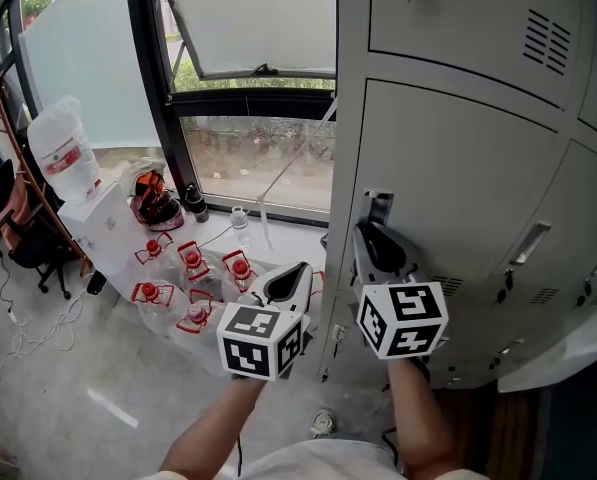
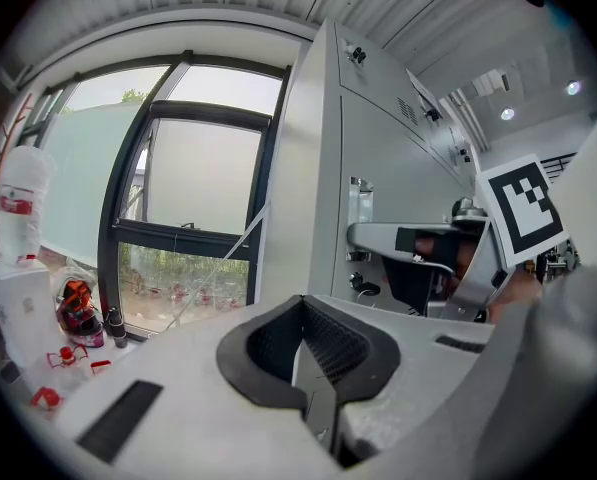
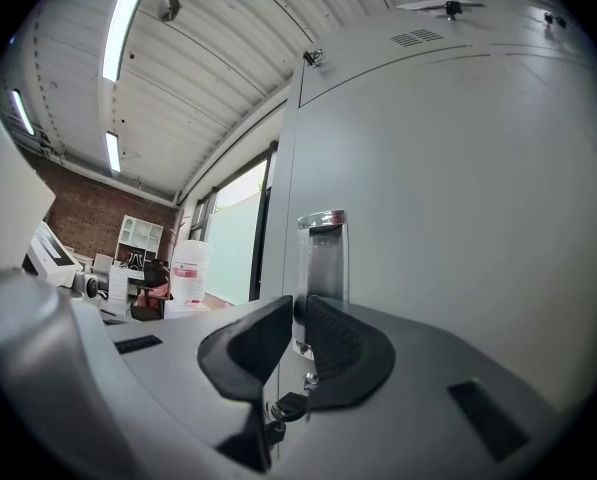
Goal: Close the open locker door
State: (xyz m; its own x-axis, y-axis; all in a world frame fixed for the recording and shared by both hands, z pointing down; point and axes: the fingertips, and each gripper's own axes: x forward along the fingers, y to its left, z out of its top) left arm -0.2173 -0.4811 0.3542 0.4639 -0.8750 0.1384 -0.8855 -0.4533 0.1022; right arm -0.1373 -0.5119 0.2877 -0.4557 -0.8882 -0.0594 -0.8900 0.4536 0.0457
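Note:
The grey locker door (image 1: 458,188) stands about flush with the locker front, its chrome handle (image 1: 378,208) at its left edge. My right gripper (image 1: 376,236) is up against that handle. In the right gripper view the pads (image 3: 343,343) stand a narrow slit apart around the lower end of the handle (image 3: 323,253), and a key (image 3: 286,406) in the lock shows below them. My left gripper (image 1: 290,278) hangs left of the lockers, away from the door, shut with nothing in it (image 2: 303,333). From the left gripper view the right gripper (image 2: 388,238) reaches the door's edge.
Several red-capped water bottles (image 1: 193,268) lie on the floor under the window (image 1: 258,158). A large water jug (image 1: 63,153) sits on a white unit at the left, with a helmet (image 1: 156,200) nearby. A pale panel (image 1: 568,353) sticks out at the lockers' lower right.

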